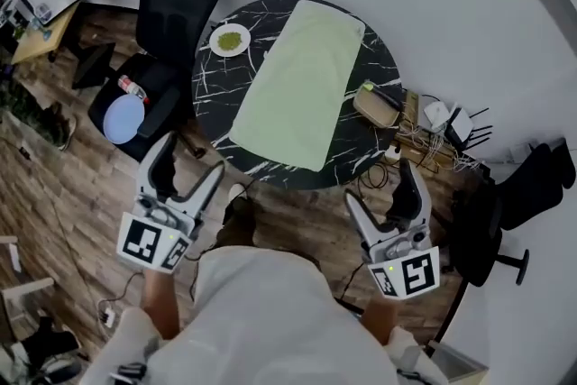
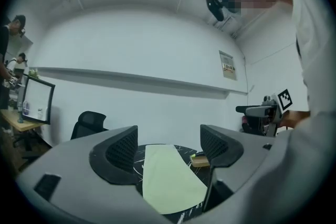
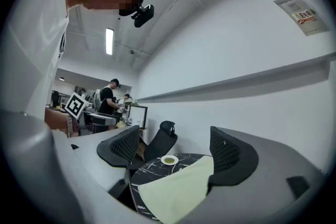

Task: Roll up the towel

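Observation:
A pale green towel lies flat and unrolled across the round black marble table; its near end hangs slightly over the table's front edge. It also shows as the towel in the left gripper view and the towel in the right gripper view. My left gripper is held open above the floor, short of the table's front left. My right gripper is open too, short of the table's front right. Neither touches the towel, and nothing sits between either pair of jaws.
A white plate of green food sits at the table's far left. A tan box rests on its right edge. A black office chair with a blue disc stands left. Cables and devices clutter the floor right. People stand in the background.

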Tool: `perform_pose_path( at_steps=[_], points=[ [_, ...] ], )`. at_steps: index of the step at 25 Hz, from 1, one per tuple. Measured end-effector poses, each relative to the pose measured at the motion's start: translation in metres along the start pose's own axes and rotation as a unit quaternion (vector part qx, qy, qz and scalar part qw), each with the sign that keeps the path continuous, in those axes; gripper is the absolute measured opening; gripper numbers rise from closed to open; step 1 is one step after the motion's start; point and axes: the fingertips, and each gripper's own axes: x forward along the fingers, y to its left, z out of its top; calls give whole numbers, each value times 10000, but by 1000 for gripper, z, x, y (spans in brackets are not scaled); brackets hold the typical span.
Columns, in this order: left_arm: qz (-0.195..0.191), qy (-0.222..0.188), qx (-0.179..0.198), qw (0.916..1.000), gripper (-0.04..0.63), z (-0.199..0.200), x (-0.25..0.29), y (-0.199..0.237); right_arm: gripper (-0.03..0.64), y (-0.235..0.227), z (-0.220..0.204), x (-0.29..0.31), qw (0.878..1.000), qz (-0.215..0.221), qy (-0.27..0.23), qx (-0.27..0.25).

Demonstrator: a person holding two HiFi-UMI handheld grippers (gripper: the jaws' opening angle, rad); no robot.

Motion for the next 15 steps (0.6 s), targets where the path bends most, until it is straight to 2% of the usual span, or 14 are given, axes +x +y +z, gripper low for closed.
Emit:
perform_pose_path(
  at_steps=[3, 6, 11, 15],
  points=[
    [-282, 60, -59, 9996, 345, 6, 33, 42, 376, 2, 3, 43, 9996, -215, 181, -39],
    [-519, 151, -141, 9984, 345, 4, 60, 61, 376, -2, -3, 64, 9986, -420, 318, 76],
    [-760, 372, -261, 9961, 345, -4, 88, 51, 376, -21, -8, 78, 9978, -514, 405, 59],
    [-696, 363, -369, 9962, 345, -1, 97, 40, 376, -38, -8, 83, 9985, -406, 307, 215]
  ],
)
